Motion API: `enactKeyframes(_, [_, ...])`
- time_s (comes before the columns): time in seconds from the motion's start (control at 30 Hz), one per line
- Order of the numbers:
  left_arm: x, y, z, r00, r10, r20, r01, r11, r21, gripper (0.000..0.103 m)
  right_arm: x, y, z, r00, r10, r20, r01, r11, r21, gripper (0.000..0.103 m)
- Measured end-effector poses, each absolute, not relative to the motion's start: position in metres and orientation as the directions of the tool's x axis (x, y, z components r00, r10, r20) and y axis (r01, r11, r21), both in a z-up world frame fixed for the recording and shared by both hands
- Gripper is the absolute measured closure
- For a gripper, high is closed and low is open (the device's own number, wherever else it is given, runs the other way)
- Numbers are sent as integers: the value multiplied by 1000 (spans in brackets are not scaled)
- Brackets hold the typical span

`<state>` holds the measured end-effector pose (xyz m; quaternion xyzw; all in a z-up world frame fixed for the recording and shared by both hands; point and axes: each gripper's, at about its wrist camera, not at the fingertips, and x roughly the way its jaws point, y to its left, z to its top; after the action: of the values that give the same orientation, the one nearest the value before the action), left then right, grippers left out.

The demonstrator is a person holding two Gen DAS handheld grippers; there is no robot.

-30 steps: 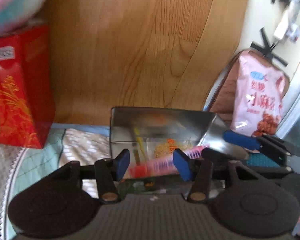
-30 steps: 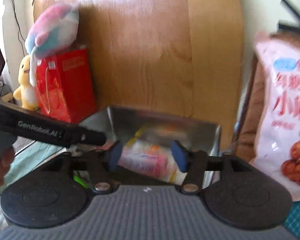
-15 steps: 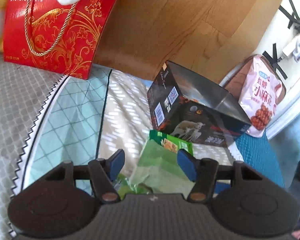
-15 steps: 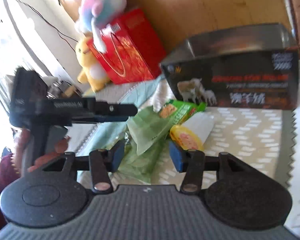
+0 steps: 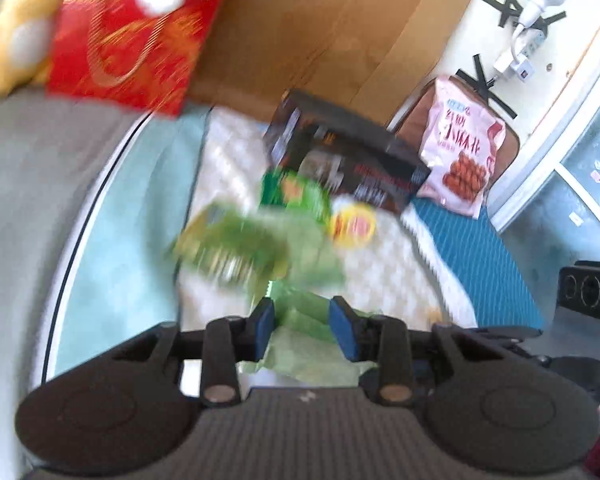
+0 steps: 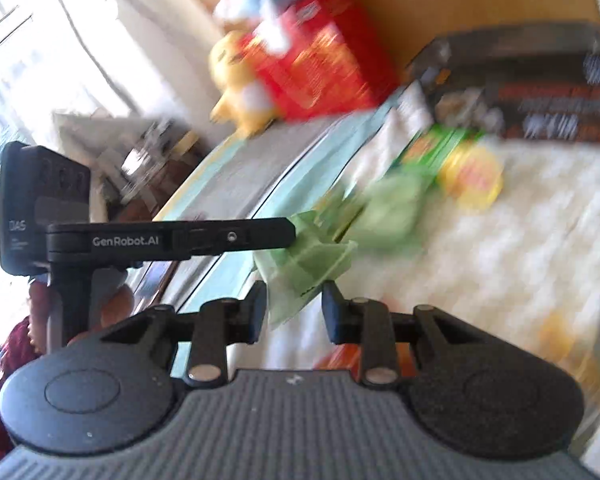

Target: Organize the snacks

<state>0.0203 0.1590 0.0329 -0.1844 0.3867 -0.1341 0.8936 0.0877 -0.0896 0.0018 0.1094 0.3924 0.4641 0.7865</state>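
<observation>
Patterned bedding (image 5: 380,264) carried green packets (image 5: 296,200), a yellow-ended pack (image 5: 354,226) and the black box (image 5: 340,156) behind them. Both claws had just been closing: the left claw (image 5: 302,330) pinched a pale green bag (image 5: 308,316), while the right claw (image 6: 294,310) straddled that bag's corner, contact unclear through blur.

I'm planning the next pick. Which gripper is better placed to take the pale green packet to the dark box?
Left, probably. The left gripper has just closed, its fingers astride the pale green packet. The right gripper only reaches the packet's corner. The dark box lies ahead of both.
</observation>
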Motion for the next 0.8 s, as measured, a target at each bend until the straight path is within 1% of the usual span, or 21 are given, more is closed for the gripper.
enactKeyframes(0.07, [-2, 164, 27, 659, -373, -653, 69, 895, -441, 72, 69, -83, -6, 200, 823, -531, -660, 514, 548, 68])
enactKeyframes(0.13, [-20, 169, 23, 660, -373, -652, 47, 887, -460, 72, 50, -75, -12, 173, 815, -553, -687, 502, 525, 67])
enactKeyframes(0.2, [-31, 177, 25, 674, -365, -642, 33, 883, -468, 68, 32, -70, -10, 214, 784, -582, -742, 518, 425, 58])
enactKeyframes(0.23, [-36, 181, 27, 685, -358, -635, 30, 884, -466, 66, 22, -68, -8, 251, 762, -597, -769, 531, 355, 49])
enactKeyframes(0.27, [-39, 184, 28, 694, -350, -630, 26, 886, -463, 62, 12, -67, -6, 290, 741, -605, -795, 539, 279, 43])
enactKeyframes(0.33, [-41, 189, 28, 700, -335, -631, 14, 890, -456, 59, -8, -69, -8, 348, 707, -616, -829, 539, 151, 40])
enactKeyframes(0.37, [-41, 189, 27, 699, -333, -633, 16, 892, -452, 56, -16, -67, -10, 361, 690, -627, -841, 532, 101, 40])
enactKeyframes(0.47, [-34, 180, 24, 689, -333, -644, 44, 906, -422, 55, -26, -58, -18, 404, 666, -627, -845, 534, 23, 40])
enactKeyframes(0.5, [-32, 174, 24, 684, -331, -651, 61, 914, -401, 55, -25, -60, -19, 411, 665, -624, -843, 537, 18, 40])
enactKeyframes(0.57, [-28, 165, 22, 675, -329, -660, 94, 926, -366, 50, -19, -57, -19, 417, 668, -617, -837, 547, 26, 41])
enactKeyframes(0.63, [-25, 160, 17, 659, -335, -673, 109, 928, -355, 50, -15, -50, -19, 419, 673, -610, -831, 555, 42, 41])
enactKeyframes(0.67, [-23, 159, 12, 644, -349, -681, 112, 923, -367, 53, -12, -49, -20, 418, 674, -609, -828, 558, 50, 45])
enactKeyframes(0.7, [-22, 157, 7, 624, -372, -687, 117, 914, -388, 53, -12, -51, -20, 416, 675, -609, -824, 563, 62, 48])
enactKeyframes(0.77, [-25, 153, 7, 629, -366, -686, 123, 918, -377, 54, -13, -44, -21, 441, 672, -596, -816, 577, 47, 63])
enactKeyframes(0.8, [-24, 153, 10, 622, -369, -691, 118, 916, -382, 55, -15, -42, -19, 449, 670, -591, -814, 579, 38, 66])
